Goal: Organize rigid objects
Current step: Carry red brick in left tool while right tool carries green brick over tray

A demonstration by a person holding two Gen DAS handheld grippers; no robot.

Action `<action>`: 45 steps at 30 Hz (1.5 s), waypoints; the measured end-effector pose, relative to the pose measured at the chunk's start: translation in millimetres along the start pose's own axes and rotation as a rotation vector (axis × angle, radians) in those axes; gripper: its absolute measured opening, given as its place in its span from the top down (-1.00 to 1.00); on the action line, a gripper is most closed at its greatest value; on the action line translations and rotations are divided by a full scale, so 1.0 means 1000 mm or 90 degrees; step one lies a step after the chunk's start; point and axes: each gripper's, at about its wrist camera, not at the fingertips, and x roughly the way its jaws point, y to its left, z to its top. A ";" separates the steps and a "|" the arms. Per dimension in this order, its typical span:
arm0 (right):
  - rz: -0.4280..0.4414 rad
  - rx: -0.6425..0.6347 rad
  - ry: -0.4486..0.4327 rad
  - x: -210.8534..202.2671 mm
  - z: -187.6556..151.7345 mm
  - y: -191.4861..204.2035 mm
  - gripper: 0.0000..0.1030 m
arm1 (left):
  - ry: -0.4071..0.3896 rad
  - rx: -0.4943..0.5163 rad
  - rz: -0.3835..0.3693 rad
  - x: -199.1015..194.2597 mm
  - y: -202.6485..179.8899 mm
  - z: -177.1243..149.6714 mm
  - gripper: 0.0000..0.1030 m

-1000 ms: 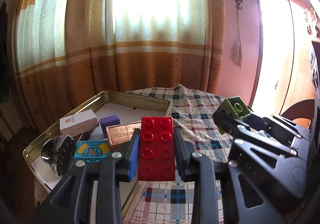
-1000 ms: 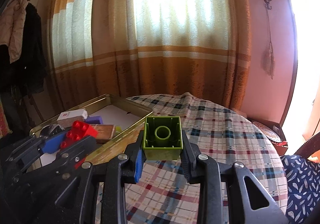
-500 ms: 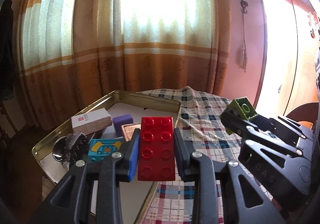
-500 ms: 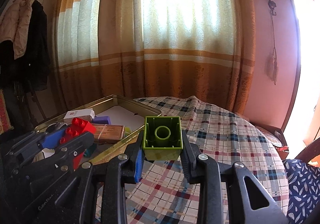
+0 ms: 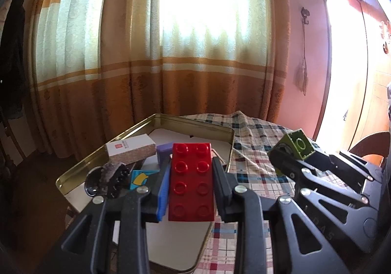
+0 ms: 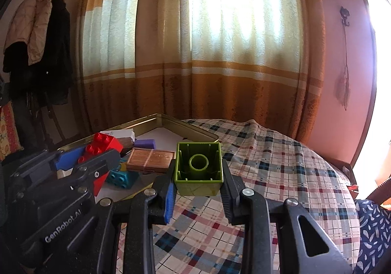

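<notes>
The red brick (image 5: pixel 191 182) is pinched by the left gripper (image 5: pixel 191 186) above the tin tray's (image 5: pixel 195 125) near edge; the green brick (image 6: pixel 199 169) is clamped by the right gripper (image 6: pixel 199 184) beside it — both should be lowered level into bare tray space.

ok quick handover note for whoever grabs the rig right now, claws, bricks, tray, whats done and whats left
Left claw: shut on the red brick, studs facing the camera, held above the near part of the tray.
Right claw: shut on the green brick, hollow underside facing the camera, held over the checked cloth just right of the tray.
In the tray: white box, purple block, brown bar, teal brick, a dark lump.
Done: both bricks picked up.
Left: neither brick is set down yet; likely both go into the tray's free space.
</notes>
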 end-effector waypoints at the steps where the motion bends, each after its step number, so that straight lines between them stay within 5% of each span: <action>1: 0.001 -0.001 0.000 0.000 0.000 0.001 0.34 | -0.002 -0.002 0.000 -0.001 0.002 0.000 0.41; 22: 0.051 -0.002 -0.016 -0.004 0.018 0.021 0.34 | -0.009 -0.035 0.039 -0.009 0.046 0.013 0.41; 45: 0.125 -0.001 0.053 0.044 0.050 0.046 0.34 | 0.062 -0.059 0.072 0.019 0.085 0.026 0.41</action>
